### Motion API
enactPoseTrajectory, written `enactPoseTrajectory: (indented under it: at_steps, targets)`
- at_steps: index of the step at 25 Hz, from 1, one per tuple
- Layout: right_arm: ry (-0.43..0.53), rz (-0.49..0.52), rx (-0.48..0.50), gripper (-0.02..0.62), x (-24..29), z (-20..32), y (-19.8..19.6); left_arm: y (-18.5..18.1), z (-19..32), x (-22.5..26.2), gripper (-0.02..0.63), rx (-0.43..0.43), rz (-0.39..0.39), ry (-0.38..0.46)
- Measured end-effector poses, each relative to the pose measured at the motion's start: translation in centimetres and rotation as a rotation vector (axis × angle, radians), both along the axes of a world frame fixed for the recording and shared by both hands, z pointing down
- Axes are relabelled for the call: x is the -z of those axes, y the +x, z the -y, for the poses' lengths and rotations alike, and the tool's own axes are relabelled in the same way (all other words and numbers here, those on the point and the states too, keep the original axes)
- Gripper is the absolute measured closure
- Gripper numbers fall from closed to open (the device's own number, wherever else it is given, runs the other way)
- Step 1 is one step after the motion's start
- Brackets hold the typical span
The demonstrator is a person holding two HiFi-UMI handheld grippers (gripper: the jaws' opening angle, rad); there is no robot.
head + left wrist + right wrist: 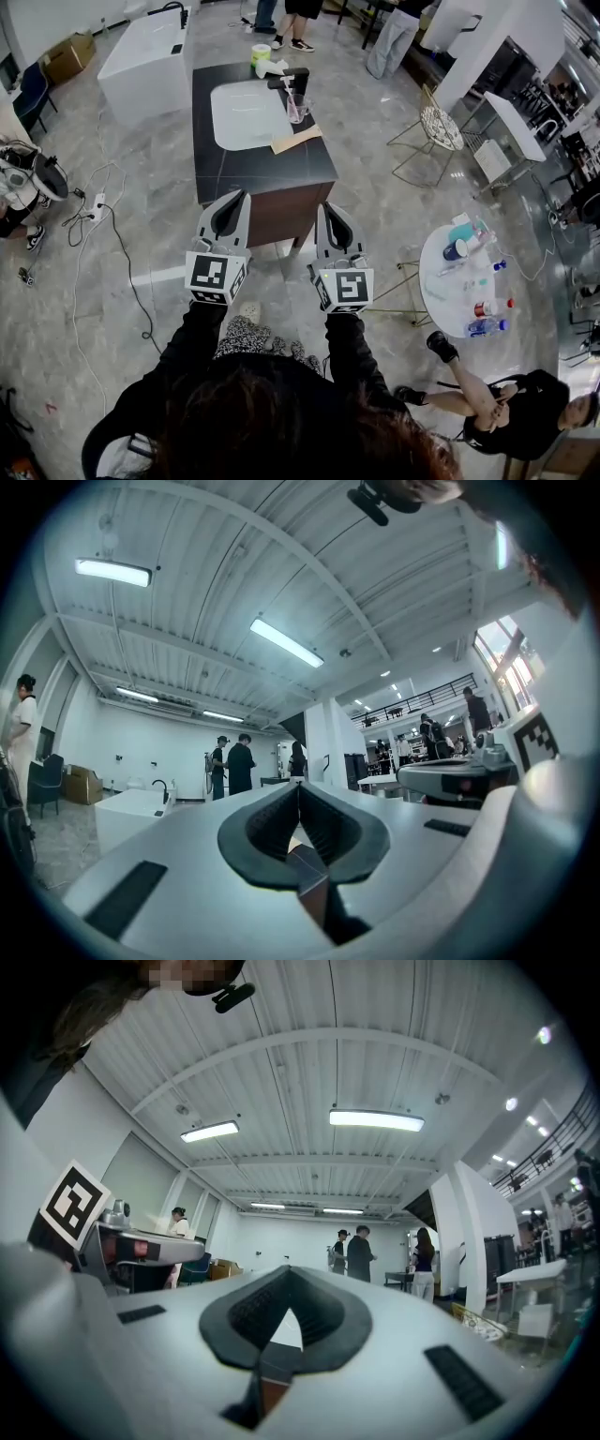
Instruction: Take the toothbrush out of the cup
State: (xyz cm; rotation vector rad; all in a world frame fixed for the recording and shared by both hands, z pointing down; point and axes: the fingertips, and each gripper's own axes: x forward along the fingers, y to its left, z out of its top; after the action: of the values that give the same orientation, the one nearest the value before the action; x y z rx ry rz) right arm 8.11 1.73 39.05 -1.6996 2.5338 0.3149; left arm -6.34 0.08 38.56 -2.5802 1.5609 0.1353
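Two shut grippers at the worktop's near edge

Dark worktop stands alone, with open floor along its left, right and near sides. A white basin takes up much of its far half. Just short of its near edge, the left gripper and right gripper point at it side by side, fingers pressed together on nothing. The clear cup stands at the basin's right rim, well beyond both grippers, with the pink toothbrush upright inside. Its bristle end is too small to make out. In both gripper views the gripper bodies hide the worktop.
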Motion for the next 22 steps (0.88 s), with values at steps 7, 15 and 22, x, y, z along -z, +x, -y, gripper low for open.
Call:
enactPoseTrajectory:
  at_steps: [7,15,22]
  targets:
    - [0.007,-0.011,0.007,0.591,0.4,5.0,-0.7,0.9,5.8,-0.7,0.598,-0.025,-0.018,-0.017]
    - [-0.006,-0.025,-0.03,0.591,0.6,13.1,-0.7,1.3,14.9,-0.7,0.598,-0.068,-0.004,-0.023]
    - [-0.008,-0.03,-0.048,0.591,0.7,19.4,-1.4,0.3,21.4,-1.6,0.598,-0.084,0.006,-0.052]
